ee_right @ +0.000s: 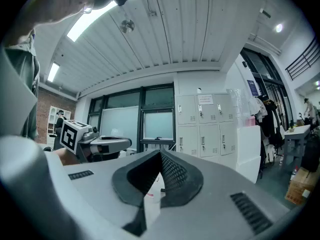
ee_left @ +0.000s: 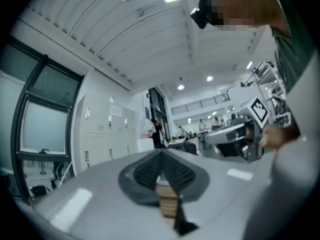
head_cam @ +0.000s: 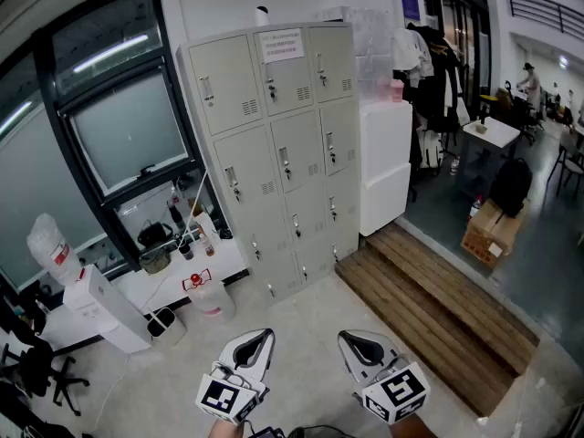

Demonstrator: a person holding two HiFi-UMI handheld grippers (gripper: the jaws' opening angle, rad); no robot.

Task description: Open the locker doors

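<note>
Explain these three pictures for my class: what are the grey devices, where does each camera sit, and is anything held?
There is no robot: a person holds a two-jaw gripper in each hand. The head view comes from a camera on the person's head; the left gripper and right gripper show at its bottom, facing lockers whose doors are all shut. The other two views come from cameras riding on each gripper, looking along its jaws. Both pairs of jaws are closed, holding nothing. On the floor stand a water jug and a wooden platform.
</note>
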